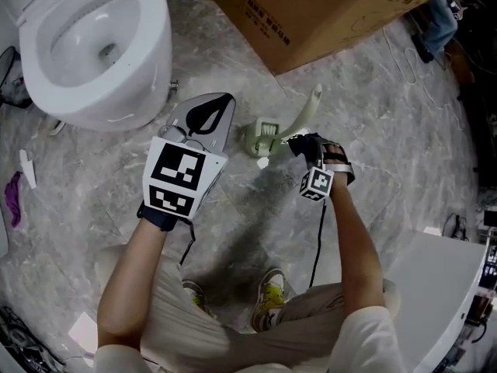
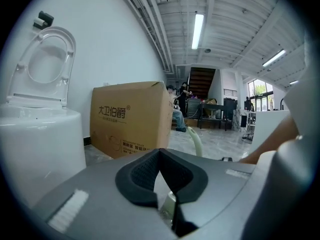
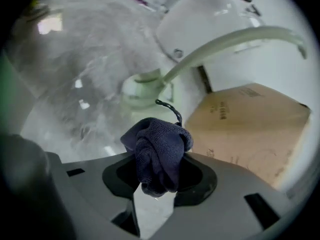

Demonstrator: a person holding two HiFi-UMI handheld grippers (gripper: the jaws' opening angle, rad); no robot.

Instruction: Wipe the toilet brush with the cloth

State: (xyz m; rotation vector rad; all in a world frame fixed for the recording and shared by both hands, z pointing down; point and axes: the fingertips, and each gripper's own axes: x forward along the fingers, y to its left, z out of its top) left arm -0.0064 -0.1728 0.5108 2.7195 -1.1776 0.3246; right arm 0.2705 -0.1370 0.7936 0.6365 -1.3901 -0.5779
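Cloth [image 3: 160, 141] is gripped as a dark bunched wad in the right tongs [image 3: 158, 170], whose jaws are clenched on it. Off to their left, the left tongs [image 1: 227, 99] are clenched too, tip to tip, with nothing grasped between them. Just beyond both, the brush [image 1: 264, 134] is seen lying on the floor [image 1: 388, 154]. Its head end is nearest the left tongs, and its curved handle runs away toward the box [image 1: 311, 6]. The cloth is held close over the lower handle, but whether they touch cannot be told. Farther left stands the toilet [image 1: 93, 45].

The step in hand is judged to be bringing the cloth to the brush, with wiping barely begun or not yet begun. For the next move, the wad must be pressed onto the handle and drawn along its curve. Since the brush lies loose and would likely slide, the left tongs would probably have to be released and closed on the head end to steady it.
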